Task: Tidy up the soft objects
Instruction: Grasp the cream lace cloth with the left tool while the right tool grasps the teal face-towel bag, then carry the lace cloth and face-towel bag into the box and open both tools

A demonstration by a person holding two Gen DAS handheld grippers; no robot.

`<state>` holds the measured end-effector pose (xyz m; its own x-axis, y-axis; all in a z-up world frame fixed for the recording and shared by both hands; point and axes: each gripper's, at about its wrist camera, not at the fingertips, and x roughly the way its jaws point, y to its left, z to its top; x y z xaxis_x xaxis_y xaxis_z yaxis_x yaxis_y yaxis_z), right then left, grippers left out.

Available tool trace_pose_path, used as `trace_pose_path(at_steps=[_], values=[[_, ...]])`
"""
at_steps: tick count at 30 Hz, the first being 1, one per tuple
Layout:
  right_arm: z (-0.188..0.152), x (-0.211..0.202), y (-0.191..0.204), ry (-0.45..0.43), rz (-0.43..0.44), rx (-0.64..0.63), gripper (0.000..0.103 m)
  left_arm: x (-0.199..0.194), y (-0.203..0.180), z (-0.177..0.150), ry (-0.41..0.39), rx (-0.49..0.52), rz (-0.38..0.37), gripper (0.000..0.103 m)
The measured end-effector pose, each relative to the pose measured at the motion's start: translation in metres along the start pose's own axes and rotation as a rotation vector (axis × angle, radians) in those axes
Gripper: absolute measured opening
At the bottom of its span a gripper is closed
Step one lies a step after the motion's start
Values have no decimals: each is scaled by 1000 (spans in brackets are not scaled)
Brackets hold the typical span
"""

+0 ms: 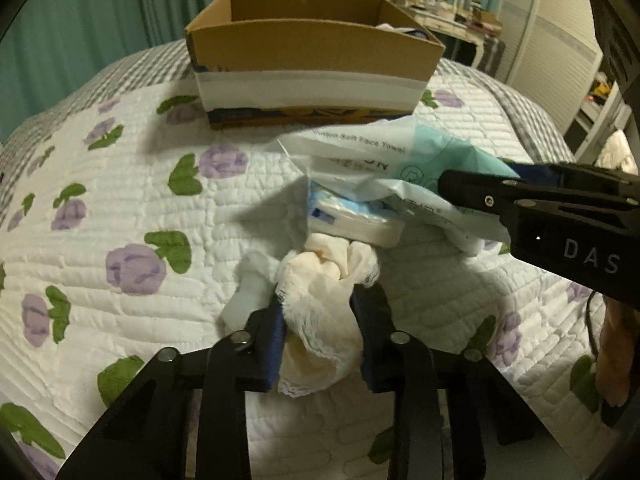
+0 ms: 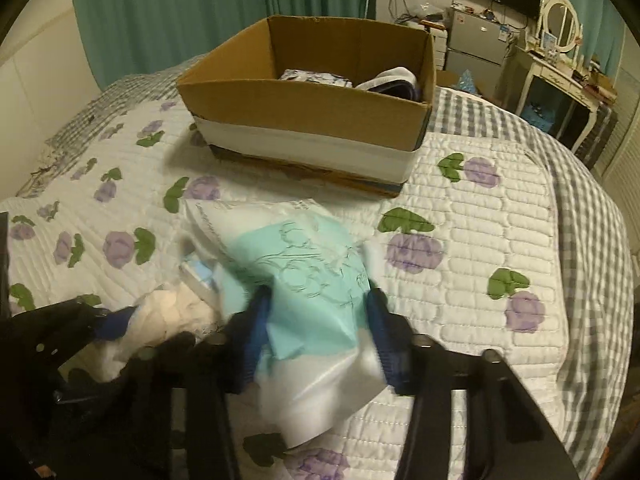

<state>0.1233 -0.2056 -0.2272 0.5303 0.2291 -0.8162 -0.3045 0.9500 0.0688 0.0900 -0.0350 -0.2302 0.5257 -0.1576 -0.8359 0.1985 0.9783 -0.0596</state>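
The left gripper [image 1: 318,328] has its fingers clamped on a crumpled cream cloth [image 1: 320,280] lying on the bed [image 1: 140,200]. Just beyond, the right gripper [image 2: 318,332] seems, through blur, clamped on the face towel pack [image 2: 304,268]. Lift both straight up, so the pack clears the tissue packet [image 1: 352,220] beneath, then carry them over the near wall of the cardboard box [image 2: 304,112] before releasing.
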Motion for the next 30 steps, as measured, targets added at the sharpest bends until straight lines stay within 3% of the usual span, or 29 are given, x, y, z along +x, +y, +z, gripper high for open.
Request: trace_pose_path(at_steps=[3, 7, 16, 30], values=[[-3, -1, 1, -1, 1, 9, 29, -5, -1, 1, -10, 12, 0, 14], [-5, -16, 6, -35, -28, 14, 21, -15, 0, 0, -21, 12, -12, 10], [-11, -66, 8, -123, -65, 79, 20, -48, 7, -7, -71, -9, -29, 9], [-18, -157, 29, -281, -150, 102, 20, -142, 22, -3, -256, -29, -38, 9]])
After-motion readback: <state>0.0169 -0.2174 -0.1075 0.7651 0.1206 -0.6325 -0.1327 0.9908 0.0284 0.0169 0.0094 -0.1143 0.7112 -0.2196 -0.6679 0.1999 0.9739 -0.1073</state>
